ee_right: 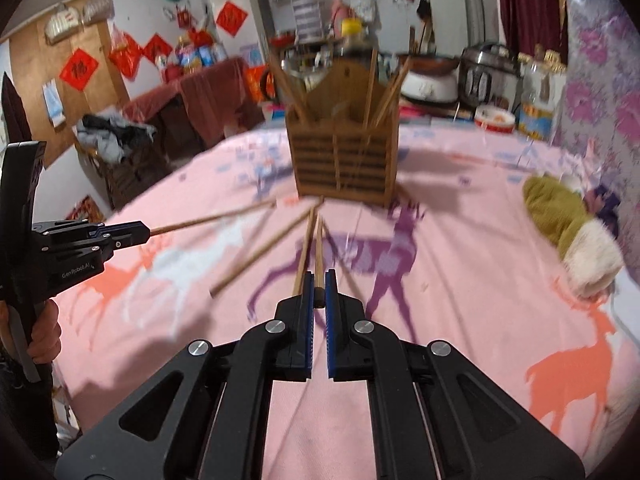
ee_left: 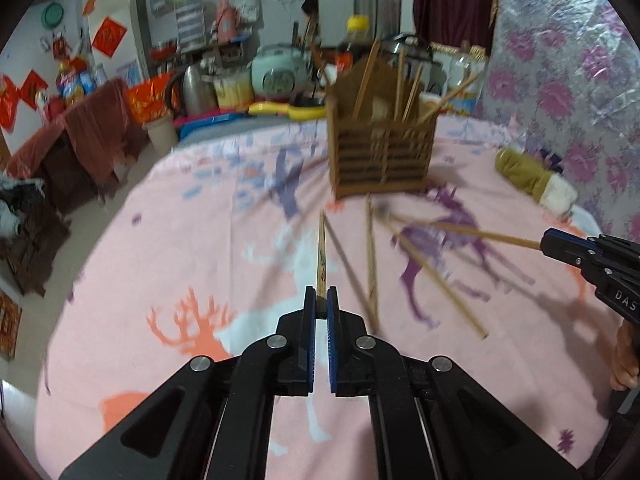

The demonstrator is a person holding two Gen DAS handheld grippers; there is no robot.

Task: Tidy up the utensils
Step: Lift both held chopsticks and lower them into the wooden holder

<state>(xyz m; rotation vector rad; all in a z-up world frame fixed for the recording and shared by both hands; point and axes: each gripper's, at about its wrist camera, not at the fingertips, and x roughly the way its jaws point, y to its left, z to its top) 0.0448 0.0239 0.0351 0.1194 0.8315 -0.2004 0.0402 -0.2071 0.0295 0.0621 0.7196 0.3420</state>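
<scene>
Chopsticks are the task's things, and each gripper has one. The left gripper [ee_left: 321,300] is closed on the near end of a patterned chopstick [ee_left: 321,252], whose long axis runs straight ahead of the jaws, in line with the fingers, its far tip aimed toward the left side of the wooden chopstick holder [ee_left: 380,160]. The right gripper [ee_right: 319,294] is likewise clamped on the end of a plain chopstick [ee_right: 319,248], which also points straight forward from its jaws toward the base of that holder [ee_right: 344,160].

Both held sticks lie lengthwise along their grippers rather than across them, so the holder sits directly off each stick's free tip, ahead and higher up in both views. Judging from this, the coming move turns on tipping each stick upright so that the free end can drop into the holder's open top, where several chopsticks already lean at loose angles.

Neither hand looks clearly nearer; the holder appears about equally far ahead of both, slightly right of centre for the left gripper and almost dead ahead for the right.

Between the grippers and the holder, loose chopsticks [ee_left: 372,256] lie fanned on the pink deer-print cloth [ee_left: 180,240], just right of the left gripper's stick. A yellow-green mitten [ee_right: 568,224] lies well off to the right.
</scene>
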